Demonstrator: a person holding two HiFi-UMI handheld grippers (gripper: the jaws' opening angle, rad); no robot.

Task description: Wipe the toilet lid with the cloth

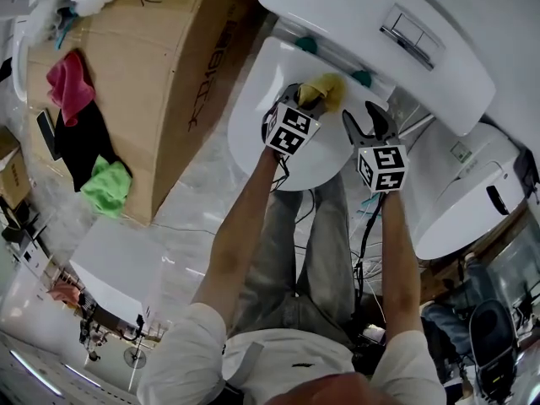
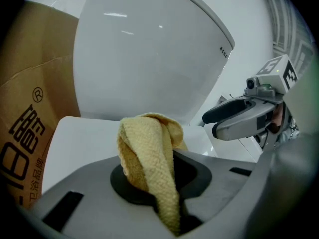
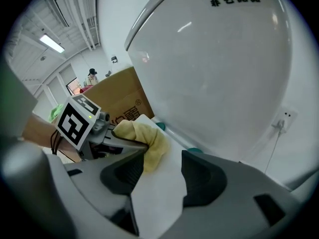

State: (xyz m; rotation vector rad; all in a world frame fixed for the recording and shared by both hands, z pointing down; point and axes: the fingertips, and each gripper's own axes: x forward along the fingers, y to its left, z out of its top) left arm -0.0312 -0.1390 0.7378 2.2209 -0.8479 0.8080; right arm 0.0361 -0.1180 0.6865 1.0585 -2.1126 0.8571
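At the far left stands a cardboard box [image 1: 160,74] with a pink cloth [image 1: 67,84], a black cloth [image 1: 80,142] and a green cloth [image 1: 108,184] draped over its edge. Just right of the box lies the white toilet lid [image 1: 253,116], closed and flat.

The left gripper [image 1: 314,99] reaches over the rear part of the lid, its jaws clamped together on the yellow cloth [image 1: 325,91]. In the left gripper view the cloth [image 2: 149,153] stands up in a bunched fold out of the closed left gripper [image 2: 159,183], with the lid's white surface [image 2: 79,143] behind it. Seen from the right gripper view, the cloth [image 3: 149,138] hangs down from the left gripper's tip and appears to rest on the lid [image 3: 159,193], close to the teal hinge caps [image 3: 194,151].

Just beside it, the right gripper [image 1: 371,123] hovers over the lid's right rear edge with its jaws spread apart (only bare lid shows between them in its own view [image 3: 159,183]). Behind both rises the rounded tank [image 1: 439,66] with its flush plate [image 1: 412,34]. A second white toilet [image 1: 472,192] sits at the far right.
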